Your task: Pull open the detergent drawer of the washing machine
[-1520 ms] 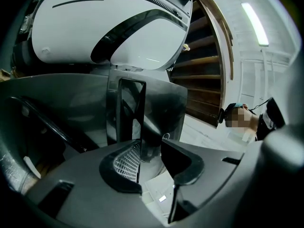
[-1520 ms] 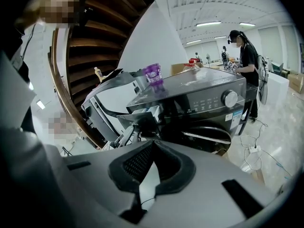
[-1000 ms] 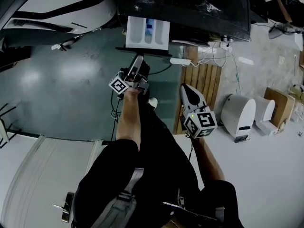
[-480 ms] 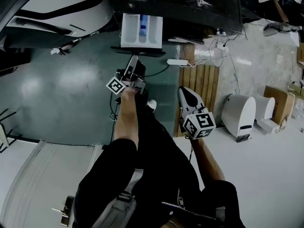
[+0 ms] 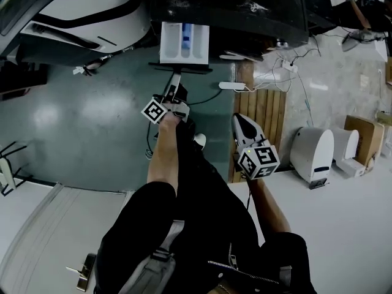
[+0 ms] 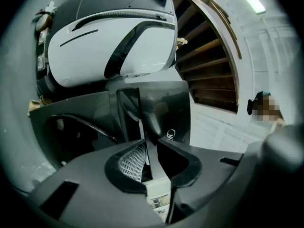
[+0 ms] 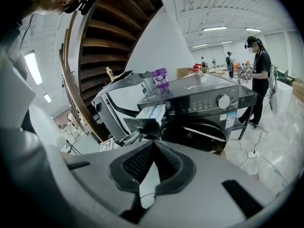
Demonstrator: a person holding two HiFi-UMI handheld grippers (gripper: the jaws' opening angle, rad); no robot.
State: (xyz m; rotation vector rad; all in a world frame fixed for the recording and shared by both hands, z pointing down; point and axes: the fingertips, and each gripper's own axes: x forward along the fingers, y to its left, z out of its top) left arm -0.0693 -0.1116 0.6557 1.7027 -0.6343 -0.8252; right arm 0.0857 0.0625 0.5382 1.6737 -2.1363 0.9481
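Jaws of the left gripper (image 6: 145,146) stand narrow, with only a thin slit between the pads, and they have just been closing. Nothing can be seen clamped between them. Jaws of the right gripper (image 7: 153,144) are closed together at the tips and empty.

**Drawer position.** The detergent drawer (image 5: 184,41) projects from the front of the washing machine (image 5: 251,11), and its white compartments are exposed from above. Its dark front panel (image 6: 159,108) stands just beyond the left gripper's tips. Whether the tips touch the panel cannot be determined.

**Controlling relation.** The drawer lies straight ahead of the left gripper. The drawer's long axis runs from the machine toward the person, nearly in line with that gripper. The left hand is therefore the nearer one. The right gripper hangs well apart, off to the right and farther from the machine, pointing toward the floor.

**Status (judgement).** The drawer appears to be already out for most or all of its travel. Any further pull would need the left jaws reopened and set on the front panel, then drawn back along the same axis. A sideways load would risk binding the drawer in its slot.

**Surroundings.** A purple cup (image 7: 160,76) sits on top of the machine. A white power strip (image 5: 233,86) and wooden slats (image 5: 266,106) lie on the floor to the right of the drawer.
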